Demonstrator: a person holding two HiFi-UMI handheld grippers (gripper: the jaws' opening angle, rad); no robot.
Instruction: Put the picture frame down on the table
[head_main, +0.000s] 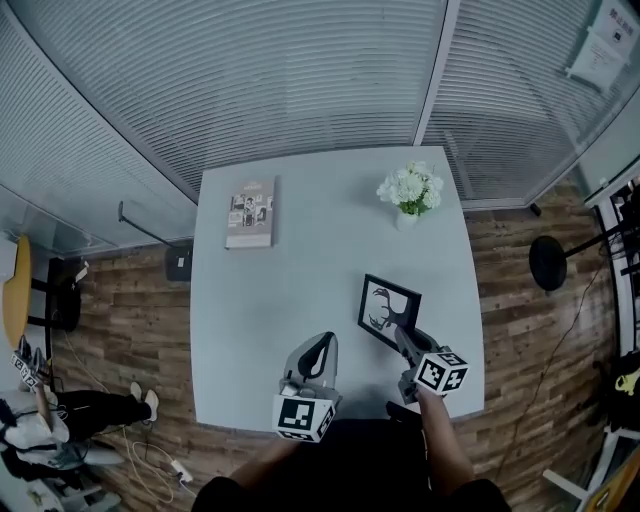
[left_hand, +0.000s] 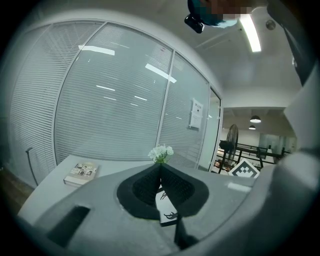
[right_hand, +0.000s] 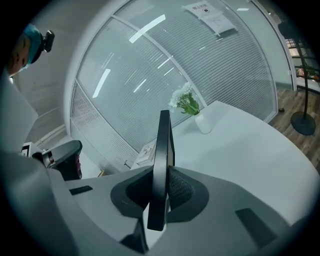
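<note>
At lower right, the right gripper (head_main: 406, 342) clamps the picture frame (head_main: 386, 303) over the table (head_main: 300, 260), likely needing lowering, then release; the left gripper (head_main: 319, 345) is closed, empty.

A: State of left claw (head_main: 320, 343)?
B: Closed, pads meeting at the tips, nothing gripped; aimed nearly level.
A: And right claw (head_main: 404, 339)?
B: Clamped on picture frame (head_main: 388, 308) edge, tilted downward, forearm (head_main: 443, 445) trailing behind.
</note>
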